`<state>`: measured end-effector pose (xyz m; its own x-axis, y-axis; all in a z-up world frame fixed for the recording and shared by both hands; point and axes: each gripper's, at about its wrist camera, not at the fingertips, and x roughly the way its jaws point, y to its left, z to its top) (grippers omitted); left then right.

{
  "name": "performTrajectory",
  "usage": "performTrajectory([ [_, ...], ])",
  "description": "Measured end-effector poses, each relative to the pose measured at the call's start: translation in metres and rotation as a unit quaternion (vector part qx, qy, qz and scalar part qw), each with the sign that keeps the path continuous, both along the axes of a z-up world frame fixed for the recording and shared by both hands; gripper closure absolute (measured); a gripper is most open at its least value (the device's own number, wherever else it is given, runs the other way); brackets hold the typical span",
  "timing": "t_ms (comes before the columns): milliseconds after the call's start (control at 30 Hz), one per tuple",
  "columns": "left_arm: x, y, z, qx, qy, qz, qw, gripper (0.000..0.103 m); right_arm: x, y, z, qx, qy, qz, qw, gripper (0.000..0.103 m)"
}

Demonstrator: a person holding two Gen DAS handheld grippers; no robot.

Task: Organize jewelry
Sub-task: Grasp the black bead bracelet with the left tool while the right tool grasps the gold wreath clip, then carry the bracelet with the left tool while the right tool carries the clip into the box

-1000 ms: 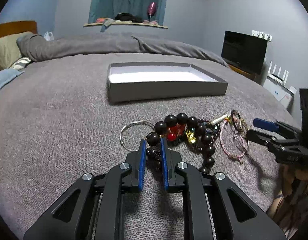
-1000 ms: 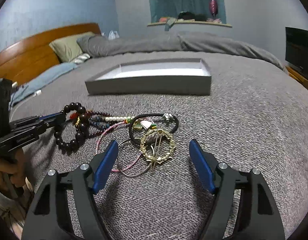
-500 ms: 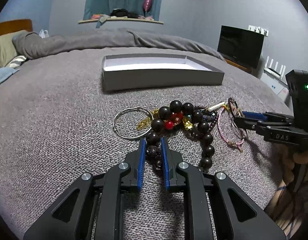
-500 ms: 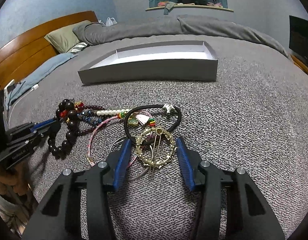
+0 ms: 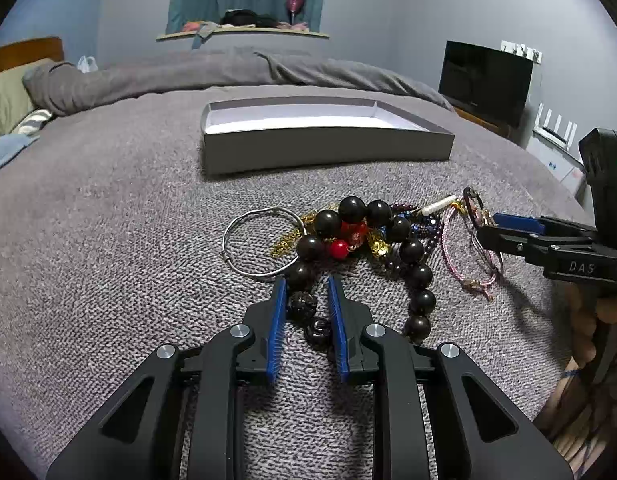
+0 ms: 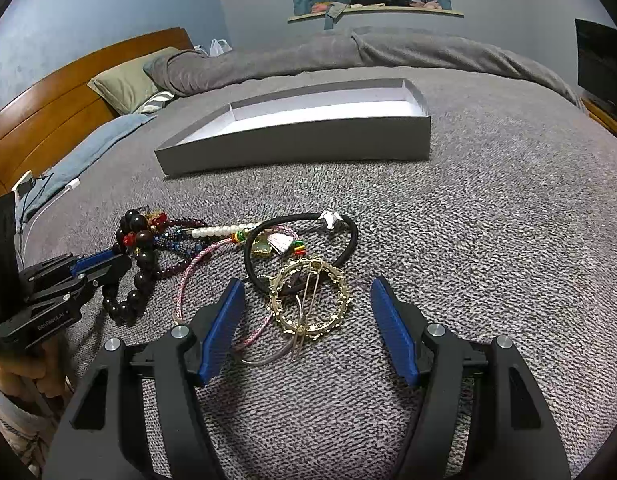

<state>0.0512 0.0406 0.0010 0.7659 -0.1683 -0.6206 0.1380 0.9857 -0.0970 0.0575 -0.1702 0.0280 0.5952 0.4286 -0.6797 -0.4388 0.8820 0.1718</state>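
- Left tool (image 5: 306, 292): jaws set narrowly apart on either side of the dark bead bracelet (image 5: 412, 252); the beads sit between the blue pads with small gaps, so released, not clamping.
- Right tool (image 6: 306, 304): jaws spread wide, released, low over the gold ring hair clip (image 6: 310, 300), which lies between them untouched.
- Jewelry heap on the grey bedspread (image 5: 108, 240): silver hoop (image 5: 260, 246), black hair tie (image 6: 300, 248), pink cord bracelet (image 6: 196, 268), tangled and touching.
- Grey box (image 5: 328, 152): open-topped, white inside, beyond the heap, well apart.
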Motion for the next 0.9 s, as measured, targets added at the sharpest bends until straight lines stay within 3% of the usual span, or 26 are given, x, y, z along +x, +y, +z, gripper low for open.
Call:
performTrajectory([
  [100, 0.001, 0.000, -0.001, -0.002, 0.001, -0.001, 1.0000, 0.079, 0.000, 0.000, -0.001, 0.000, -0.001, 0.001, 1.000, 0.061],
  [200, 0.000, 0.000, 0.000, -0.001, 0.000, -0.003, 1.0000, 0.079, -0.002, 0.001, -0.001, 0.003, -0.005, 0.005, 1.000, 0.062],
  [267, -0.002, 0.000, 0.001, -0.002, -0.007, -0.004, 1.0000, 0.087, -0.004, 0.000, -0.001, 0.005, -0.010, 0.006, 1.000, 0.062],
  [400, -0.011, 0.007, 0.009, -0.023, -0.031, -0.011, 0.9992, 0.088, -0.008, -0.003, 0.001, 0.015, -0.016, 0.009, 1.000, 0.062],
  [667, -0.025, 0.012, 0.052, -0.035, -0.087, -0.025, 0.9953, 0.088, -0.014, -0.010, 0.020, 0.035, -0.040, 0.010, 0.999, 0.062],
  [900, -0.009, 0.012, 0.083, -0.025, -0.119, -0.029, 0.9921, 0.088, -0.001, -0.016, 0.043, 0.033, -0.072, 0.006, 0.997, 0.062],
])
